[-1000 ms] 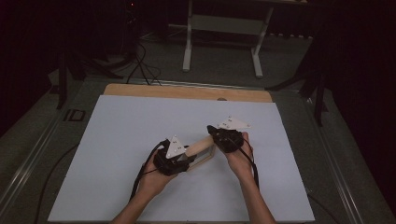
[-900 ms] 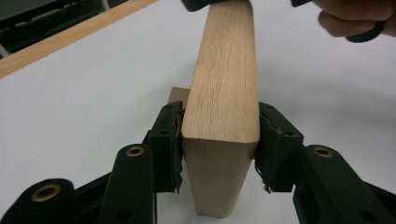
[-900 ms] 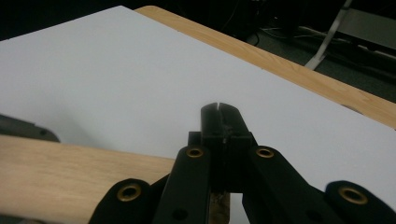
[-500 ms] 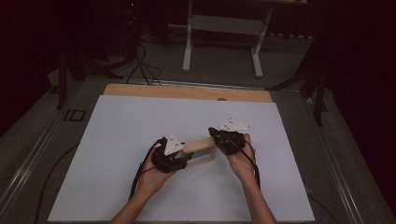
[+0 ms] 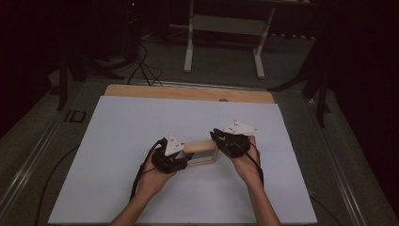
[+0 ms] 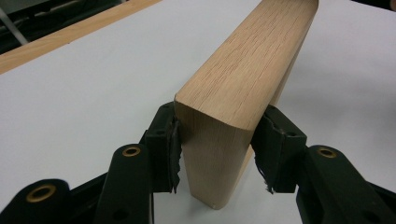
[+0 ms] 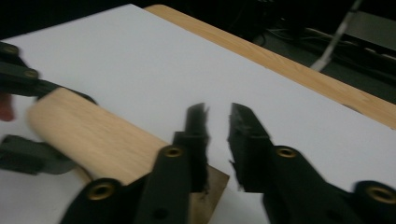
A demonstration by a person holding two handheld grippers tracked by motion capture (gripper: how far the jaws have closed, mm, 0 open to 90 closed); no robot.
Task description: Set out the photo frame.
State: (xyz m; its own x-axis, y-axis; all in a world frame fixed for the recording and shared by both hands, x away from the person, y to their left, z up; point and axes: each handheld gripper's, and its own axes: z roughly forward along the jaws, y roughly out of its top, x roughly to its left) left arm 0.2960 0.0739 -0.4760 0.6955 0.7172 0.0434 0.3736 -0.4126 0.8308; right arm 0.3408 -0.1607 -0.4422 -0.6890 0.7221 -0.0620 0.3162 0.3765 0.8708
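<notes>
**Desk:** High view?

**Operator:** I hold the wooden block (image 5: 201, 151) on the bench (image 5: 117, 122), between both grippers.

**Desk:** Left gripper view?

**Operator:** My left gripper (image 6: 217, 149) clamps the block's end to steady it.

**Desk:** Right gripper view?

**Operator:** My right gripper (image 7: 217, 123), jaws just opening, has let go; the block lies beside its jaws.

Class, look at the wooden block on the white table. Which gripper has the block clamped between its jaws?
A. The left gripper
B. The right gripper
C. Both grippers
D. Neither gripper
A: in the left gripper view the left gripper has its pads pressed on both sides of the wooden block, while the right gripper has nothing between its parted jaws.
</notes>
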